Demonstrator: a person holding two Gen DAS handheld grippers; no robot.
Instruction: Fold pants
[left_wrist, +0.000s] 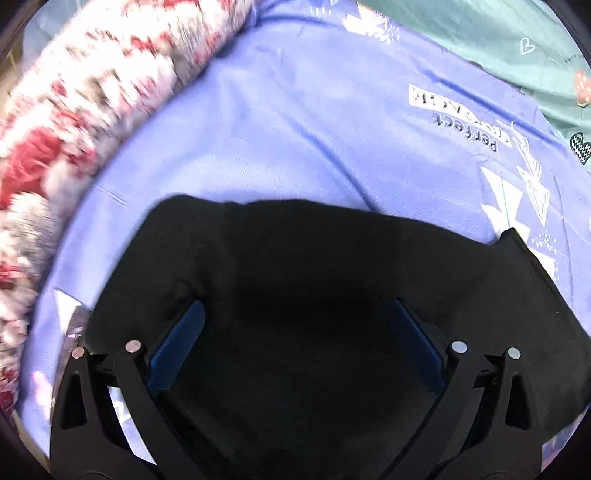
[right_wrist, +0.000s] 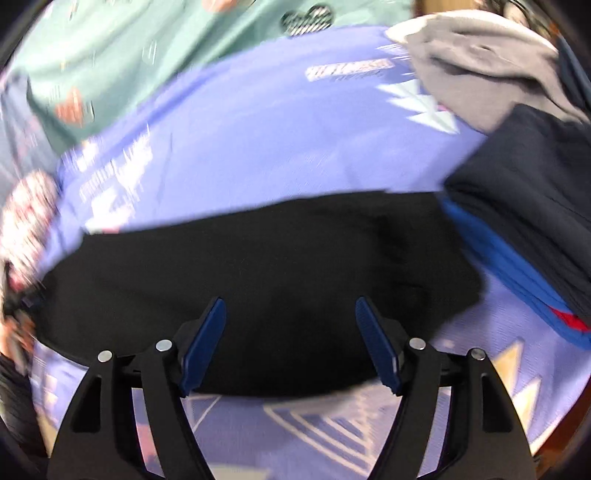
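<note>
Two tongs in view, both over the black pants (left_wrist: 314, 280), which lie flat as a compact dark slab on a lilac printed sheet (left_wrist: 295, 129). No earlier state noted.

Left tongs (left_wrist: 295, 306): jaws spread wide, blue pads apart, nothing pinched; cloth lies below and between them. Whether the tips touch the fabric, cannot tell.

Right tongs (right_wrist: 290, 304): jaws likewise wide, holding nothing, above the near edge of the pants (right_wrist: 258, 277). Picture blurred.

Surroundings: red-and-white patterned blanket (left_wrist: 74, 122) at the left, green printed cloth (left_wrist: 498, 40) beyond, a stack of dark and blue folded garments (right_wrist: 524, 206) just beside the pants' right end, grey garment (right_wrist: 487, 62) behind it.

Handling, judged: light, limp, no stiffness; layers may slide on each other and sag if lifted by one point. Matte knit, probably not slippery. Best hold: pinch through all layers at an edge or corner, one tong per end, to keep the fold line straight.
</note>
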